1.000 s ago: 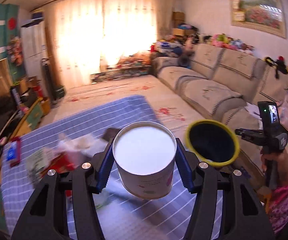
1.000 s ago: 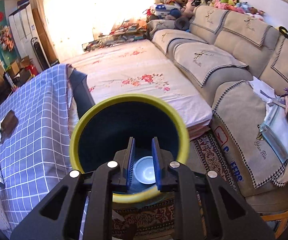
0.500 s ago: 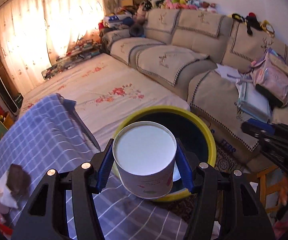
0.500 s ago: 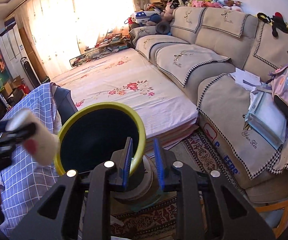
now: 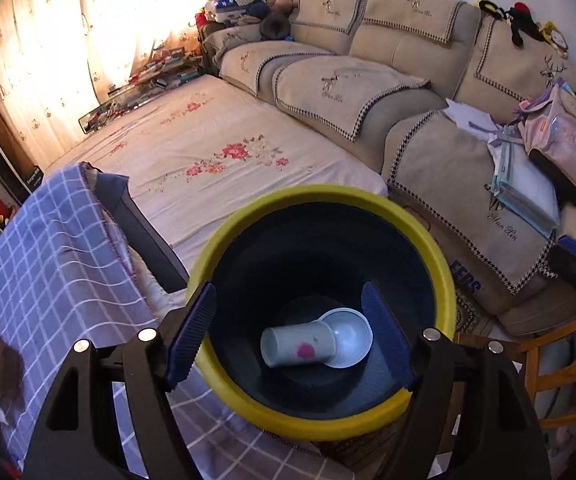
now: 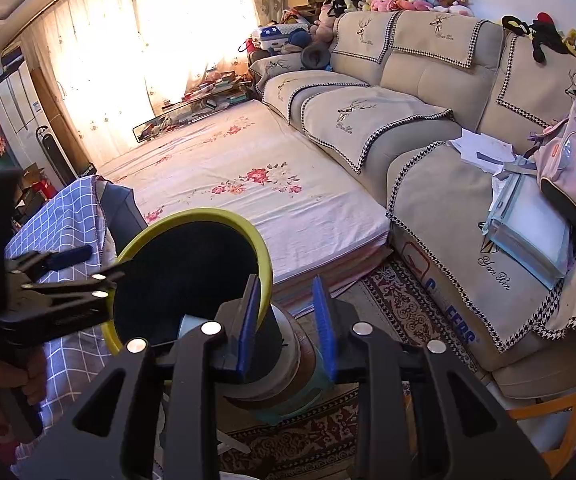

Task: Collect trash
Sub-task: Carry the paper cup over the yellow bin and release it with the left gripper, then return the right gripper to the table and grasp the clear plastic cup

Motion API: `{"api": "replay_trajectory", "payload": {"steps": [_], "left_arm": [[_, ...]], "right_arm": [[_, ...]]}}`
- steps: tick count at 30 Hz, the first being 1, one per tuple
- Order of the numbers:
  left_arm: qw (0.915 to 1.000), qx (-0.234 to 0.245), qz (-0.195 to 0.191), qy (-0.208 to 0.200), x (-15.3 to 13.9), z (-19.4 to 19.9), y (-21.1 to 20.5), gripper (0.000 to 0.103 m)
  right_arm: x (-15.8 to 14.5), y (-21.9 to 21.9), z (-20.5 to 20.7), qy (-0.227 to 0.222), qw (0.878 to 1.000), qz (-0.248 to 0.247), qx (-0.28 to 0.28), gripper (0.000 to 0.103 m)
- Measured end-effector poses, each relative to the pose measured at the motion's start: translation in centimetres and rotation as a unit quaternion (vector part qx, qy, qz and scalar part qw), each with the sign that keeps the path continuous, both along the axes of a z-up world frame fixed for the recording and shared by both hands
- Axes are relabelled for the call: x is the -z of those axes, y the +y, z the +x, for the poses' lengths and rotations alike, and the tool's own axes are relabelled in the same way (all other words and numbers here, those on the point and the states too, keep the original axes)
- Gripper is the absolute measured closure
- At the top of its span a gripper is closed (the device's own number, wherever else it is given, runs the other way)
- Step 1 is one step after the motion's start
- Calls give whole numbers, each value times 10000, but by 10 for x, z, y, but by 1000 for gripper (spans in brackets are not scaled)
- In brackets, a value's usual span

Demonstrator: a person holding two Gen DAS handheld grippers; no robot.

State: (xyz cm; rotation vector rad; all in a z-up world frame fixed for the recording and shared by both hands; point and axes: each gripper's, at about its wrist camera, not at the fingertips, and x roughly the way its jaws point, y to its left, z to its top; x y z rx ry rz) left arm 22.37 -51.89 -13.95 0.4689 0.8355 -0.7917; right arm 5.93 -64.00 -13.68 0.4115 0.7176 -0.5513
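A dark bin with a yellow rim [image 5: 428,240] fills the lower middle of the left wrist view. A white paper cup [image 5: 298,347] lies on its side at the bin's bottom, beside a white bowl [image 5: 350,340]. My left gripper [image 5: 290,336] is open and empty, directly above the bin's mouth. In the right wrist view my right gripper [image 6: 286,326] grips the bin [image 6: 184,280] at its near rim and wall, holding it tilted. The left gripper also shows at the left there [image 6: 68,284].
A table with a blue checked cloth [image 5: 40,264] is at the left, with crumpled paper and a dark scrap [image 5: 0,368] on it. A flowered mattress [image 5: 216,152] and a beige sofa [image 5: 368,92] lie beyond. A patterned rug [image 6: 400,304] covers the floor.
My left gripper swung from over the table to above the bin and opened. The paper cup dropped out of it into the bin. The right gripper tilted the bin toward the left.
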Motion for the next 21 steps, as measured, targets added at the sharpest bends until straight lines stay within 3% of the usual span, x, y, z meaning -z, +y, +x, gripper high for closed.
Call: {"api": "replay_trajectory", "payload": {"steps": [4,11,16,21], "left_arm": [[9985,-70,-498,-208,-47,-19,41,21],[9885,-618,-1208,-662,-111,-46,158,11],[9709,-1561,-1410,-1142,-133,-62,274,5],[9426,-2668,-1208,-1603,-135,-82,379,5]], "right_arm": [[2,8,3,0,9999,43,-134,75],[5,49,26,90,9973,66,-727,74],[6,97,51,157,9904,58,-1373,72],[1,159,78,144,9763,91,-2156,72]]}}
